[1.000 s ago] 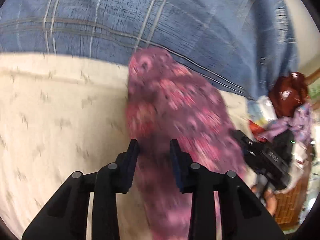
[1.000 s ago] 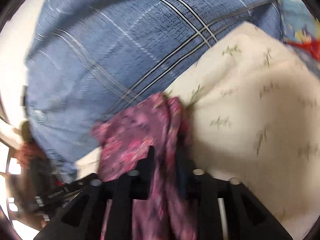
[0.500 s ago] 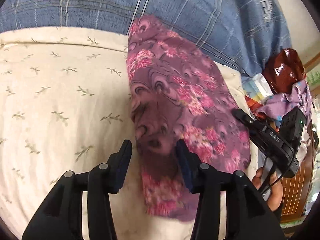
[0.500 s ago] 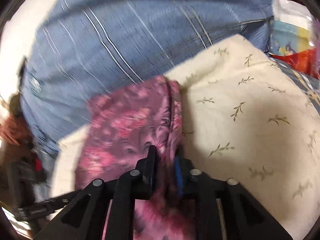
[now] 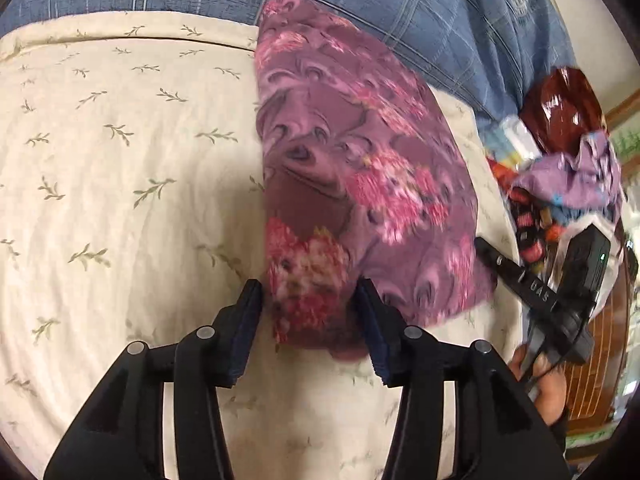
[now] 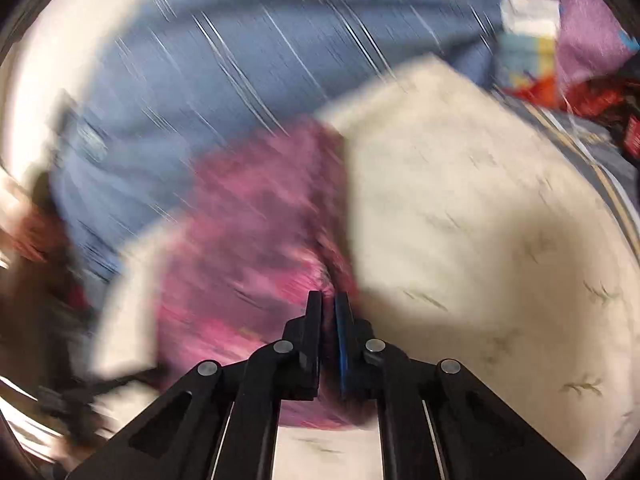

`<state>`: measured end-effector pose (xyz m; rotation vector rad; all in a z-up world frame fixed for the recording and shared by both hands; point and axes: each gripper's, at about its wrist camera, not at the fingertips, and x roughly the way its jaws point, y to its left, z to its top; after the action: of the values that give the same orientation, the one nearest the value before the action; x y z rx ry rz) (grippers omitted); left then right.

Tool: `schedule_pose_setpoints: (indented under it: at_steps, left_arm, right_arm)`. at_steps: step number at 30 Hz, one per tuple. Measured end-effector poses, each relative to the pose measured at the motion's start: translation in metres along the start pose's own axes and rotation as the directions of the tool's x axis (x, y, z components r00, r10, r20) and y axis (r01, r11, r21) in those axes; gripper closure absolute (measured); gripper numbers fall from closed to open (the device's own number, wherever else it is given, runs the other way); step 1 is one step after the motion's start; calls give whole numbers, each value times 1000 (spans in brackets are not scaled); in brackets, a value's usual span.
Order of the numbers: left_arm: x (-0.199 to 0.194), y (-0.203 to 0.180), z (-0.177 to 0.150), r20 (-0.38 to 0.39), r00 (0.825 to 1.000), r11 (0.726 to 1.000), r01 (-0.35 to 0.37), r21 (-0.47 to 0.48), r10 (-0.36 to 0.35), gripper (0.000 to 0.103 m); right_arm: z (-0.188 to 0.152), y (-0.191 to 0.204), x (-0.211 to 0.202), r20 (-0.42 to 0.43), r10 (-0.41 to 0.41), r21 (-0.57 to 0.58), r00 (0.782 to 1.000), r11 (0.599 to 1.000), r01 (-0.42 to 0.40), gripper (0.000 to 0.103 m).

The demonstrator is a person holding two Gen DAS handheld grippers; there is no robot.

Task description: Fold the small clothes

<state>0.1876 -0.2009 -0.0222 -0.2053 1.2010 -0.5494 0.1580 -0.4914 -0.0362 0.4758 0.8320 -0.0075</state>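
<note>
Left tool (image 5: 308, 300): jaws apart, just been opening. Right tool (image 6: 328, 304): jaws just closed, pinched shut on purple cloth (image 6: 256, 240).

Left of the left gripper (image 5: 308, 300) the cream leaf-print sheet (image 5: 120, 160) lies bare and open to pass, while ahead the purple floral garment (image 5: 360, 152) fills the way, a blue plaid cloth (image 5: 420, 8) banks up beyond it, and far right a clutter pile (image 5: 560, 168) crowds the edge.

— What has the right gripper (image 6: 328, 304) got?
— Its jaws have just closed on the purple floral garment (image 6: 256, 240), at the cream sheet's (image 6: 480, 220) left edge.
— Behind it?
— Blue plaid cloth (image 6: 240, 60), probably; heavily blurred.
</note>
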Motion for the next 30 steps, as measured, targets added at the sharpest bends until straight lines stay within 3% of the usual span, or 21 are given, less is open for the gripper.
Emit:
schedule_pose_setpoints:
  at_steps: [2, 5, 7, 10, 13, 15, 17, 18, 19, 23, 30]
  left_arm:
    - [-15, 1, -4, -11, 999, 999, 33, 10, -33, 57]
    - [-40, 8, 8, 44, 991, 990, 129, -59, -126, 57]
    - [-47, 0, 28, 77, 986, 987, 152, -48, -148, 56]
    - [-39, -23, 57, 130, 987, 995, 101, -13, -98, 56]
    - [-16, -28, 71, 117, 992, 999, 42, 2, -42, 56]
    - [9, -27, 73, 92, 995, 999, -28, 21, 26, 56]
    - [15, -29, 71, 120, 991, 996, -67, 65, 59, 56]
    - [12, -33, 67, 137, 988, 992, -88, 92, 75, 56]
    - [12, -36, 65, 142, 986, 988, -103, 114, 87, 55]
    - [10, -34, 65, 147, 986, 987, -101, 126, 82, 55]
    - [9, -32, 73, 129, 990, 990, -70, 123, 54, 56]
  right_arm:
    - [5, -1, -11, 19, 20, 28, 1000, 999, -20, 90]
    - [18, 4, -34, 113, 73, 37, 991, 996, -77, 90]
    - [28, 18, -37, 143, 121, 3, 982, 992, -123, 90]
    - [41, 44, -24, 140, 133, -77, 981, 989, -124, 90]
    - [43, 53, -7, 122, 149, -90, 981, 986, -138, 90]
    - [41, 48, 9, 95, 95, -93, 991, 992, -86, 90]
    - [33, 37, 37, 16, 6, -105, 1000, 994, -4, 96]
    - [30, 32, 33, 70, 42, -112, 997, 993, -34, 96]
    - [29, 30, 30, 67, 53, -112, 996, 993, -46, 96]
    - [35, 31, 27, 33, 61, -96, 998, 994, -57, 95]
    - [57, 42, 28, 3, 30, -124, 1000, 992, -29, 83]
